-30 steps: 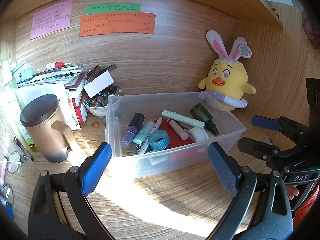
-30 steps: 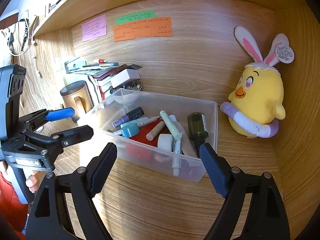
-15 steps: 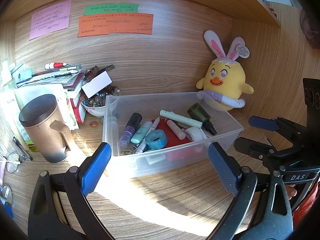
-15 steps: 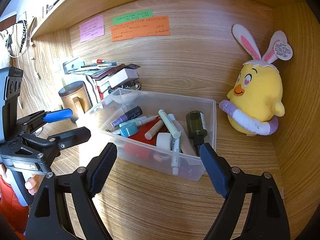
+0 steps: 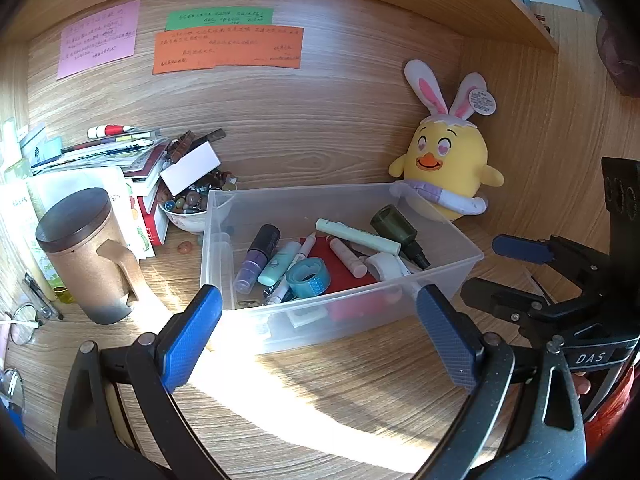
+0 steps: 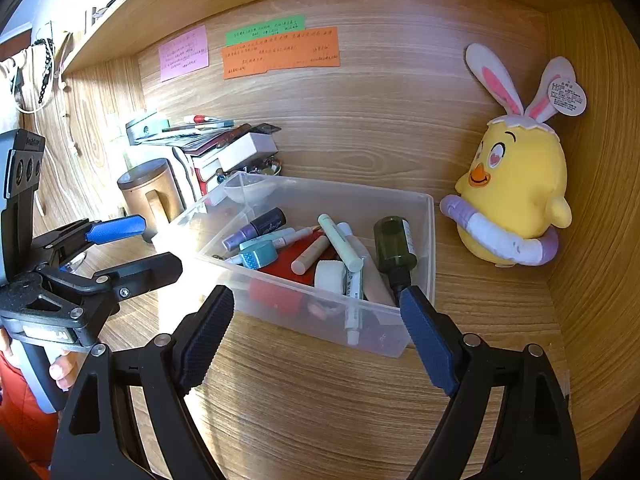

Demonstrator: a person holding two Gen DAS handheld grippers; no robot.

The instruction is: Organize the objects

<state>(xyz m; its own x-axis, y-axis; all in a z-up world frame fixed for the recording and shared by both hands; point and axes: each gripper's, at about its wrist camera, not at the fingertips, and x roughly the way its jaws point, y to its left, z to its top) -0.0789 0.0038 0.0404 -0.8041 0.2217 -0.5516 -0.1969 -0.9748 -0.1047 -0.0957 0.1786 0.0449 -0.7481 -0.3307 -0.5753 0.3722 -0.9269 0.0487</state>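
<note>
Clear plastic storage bin (image 5: 448, 276) full of small desk stuff is what both tools are hovering in front of, and it sits on the wood-grain desk (image 5: 320, 392) right up near the back panel. So, the left gripper (image 5: 318, 332) has its blue-padded fingers spread wide with nothing between them, parked just short of the bin's near wall. Same deal with the right gripper (image 6: 316, 338): spread wide, holding nothing, just short of the bin's near right corner. Each tool shows up off to the side in the other one's camera, also gaping.

Inside the bin it's a jumble: a roll of teal patterned tape (image 5: 308, 277) near the front, a purple bottle with a black cap (image 5: 258, 258) to the left of it, a mint-green tube (image 5: 279, 263) squeezed between those two, a long pale-green pen (image 5: 358, 236) lying diagonally across the middle, a beige stick (image 5: 348, 258) below it, a dark olive-green bottle (image 6: 394, 246) toward the bin's right end, a white tape roll (image 6: 330, 277) near the front, and something flat and red (image 5: 344, 276) underneath everything.

Just right of the bin, touching its back corner, there's a yellow chick plush with bunny ears (image 6: 516, 184). Left of the bin is a copper-brown lidded mug (image 5: 86, 258), and behind the bin's left corner a little bowl of beads (image 5: 184, 208) next to a messy stack of books and papers (image 5: 120, 160). Pink, green and orange sticky notes (image 5: 228, 46) are on the panel above the bin.
</note>
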